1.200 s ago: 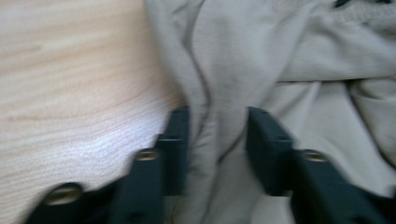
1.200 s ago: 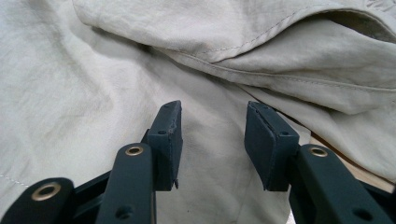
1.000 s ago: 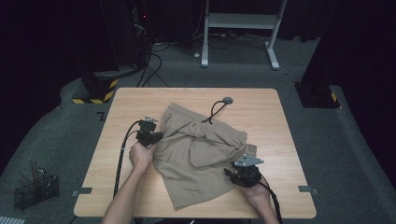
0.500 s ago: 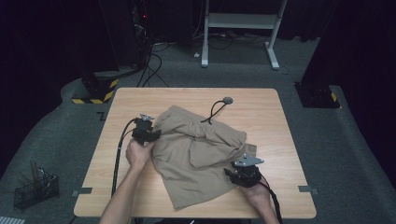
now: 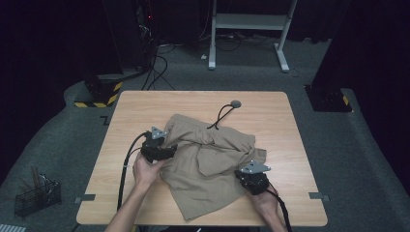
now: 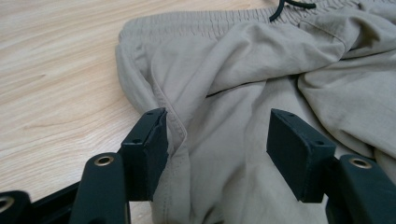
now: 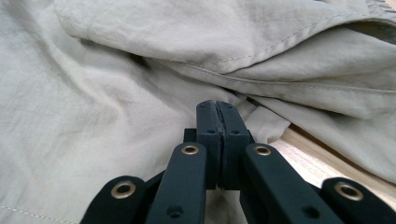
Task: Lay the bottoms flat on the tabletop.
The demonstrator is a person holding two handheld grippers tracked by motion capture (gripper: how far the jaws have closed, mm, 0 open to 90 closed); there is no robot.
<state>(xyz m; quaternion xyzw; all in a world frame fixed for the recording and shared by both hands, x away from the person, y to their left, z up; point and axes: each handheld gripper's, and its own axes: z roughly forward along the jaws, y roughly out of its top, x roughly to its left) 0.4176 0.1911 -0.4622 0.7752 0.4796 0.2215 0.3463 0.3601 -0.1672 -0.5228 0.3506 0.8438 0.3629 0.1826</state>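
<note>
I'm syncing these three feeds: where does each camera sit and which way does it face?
High view: above the person's side, looking forward and down on the table; both forearms show.
Left gripper view: on the left claw, facing the shorts; its jaws stand open.
Right gripper view: on the right claw, low over the cloth; jaws shut.
All three share the shorts.

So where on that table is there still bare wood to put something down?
Free: the far strip of the table beyond the beige trousers, apart from their black drawstring; also both side margins. Crowded: the middle and near edge, with both grippers, left gripper and right gripper, at the cloth.
</note>
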